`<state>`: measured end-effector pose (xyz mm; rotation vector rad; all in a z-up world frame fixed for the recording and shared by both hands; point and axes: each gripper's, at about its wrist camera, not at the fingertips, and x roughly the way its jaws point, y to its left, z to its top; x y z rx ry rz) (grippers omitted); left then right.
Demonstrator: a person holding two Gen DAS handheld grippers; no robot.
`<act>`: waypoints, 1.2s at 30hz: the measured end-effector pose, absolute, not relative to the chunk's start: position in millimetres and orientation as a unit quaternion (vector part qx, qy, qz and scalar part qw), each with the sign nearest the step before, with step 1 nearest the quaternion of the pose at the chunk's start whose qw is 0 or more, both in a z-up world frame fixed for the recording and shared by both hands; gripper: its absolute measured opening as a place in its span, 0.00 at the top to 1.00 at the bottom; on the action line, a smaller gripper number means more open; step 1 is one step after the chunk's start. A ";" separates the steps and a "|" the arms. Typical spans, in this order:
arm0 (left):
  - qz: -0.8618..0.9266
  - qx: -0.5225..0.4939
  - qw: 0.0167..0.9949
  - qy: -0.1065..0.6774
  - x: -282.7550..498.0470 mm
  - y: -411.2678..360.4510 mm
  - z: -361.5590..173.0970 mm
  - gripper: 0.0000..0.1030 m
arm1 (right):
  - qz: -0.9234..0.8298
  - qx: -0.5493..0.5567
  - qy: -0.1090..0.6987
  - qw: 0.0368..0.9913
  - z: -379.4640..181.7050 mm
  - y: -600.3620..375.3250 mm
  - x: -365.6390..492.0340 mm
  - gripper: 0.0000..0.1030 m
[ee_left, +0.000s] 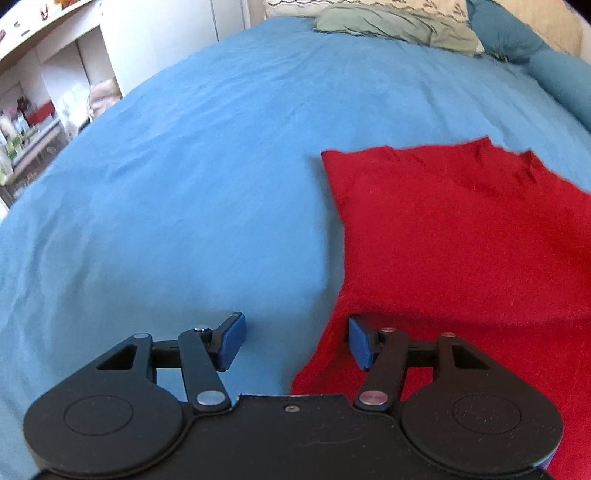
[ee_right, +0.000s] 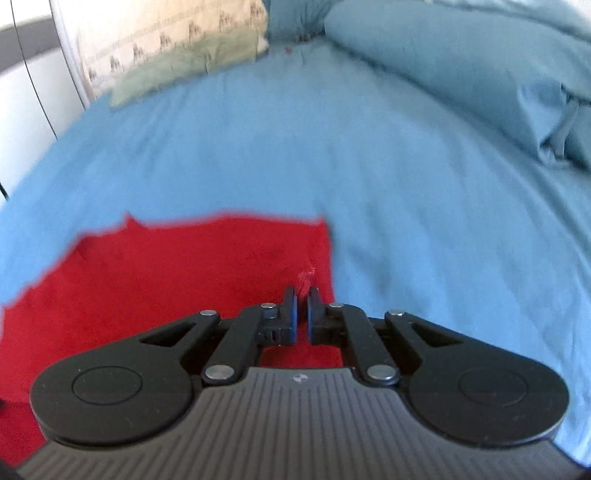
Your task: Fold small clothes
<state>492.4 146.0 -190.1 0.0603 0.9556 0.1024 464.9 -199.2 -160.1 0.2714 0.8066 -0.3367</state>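
A red garment [ee_left: 461,236] lies spread flat on the blue bedsheet [ee_left: 207,177]. In the left wrist view my left gripper [ee_left: 295,341] is open, its blue pads wide apart, straddling the garment's left edge near its front corner; the right pad is over red cloth, the left pad over the sheet. In the right wrist view my right gripper [ee_right: 302,295] is shut on a pinch of the red garment [ee_right: 166,280] at its right edge; a small tuft of red cloth sticks up between the pads.
Pillows lie at the head of the bed: a green and patterned one [ee_left: 391,22] and blue ones [ee_right: 461,66]. Shelves with clutter [ee_left: 33,122] stand off the bed's left side. Blue sheet [ee_right: 406,184] stretches beyond the garment.
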 end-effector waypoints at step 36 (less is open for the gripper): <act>-0.059 0.077 0.918 0.384 493.7 69.8 -198.0 0.16 | -0.081 0.064 0.343 0.934 -212.5 -179.1 520.7 0.00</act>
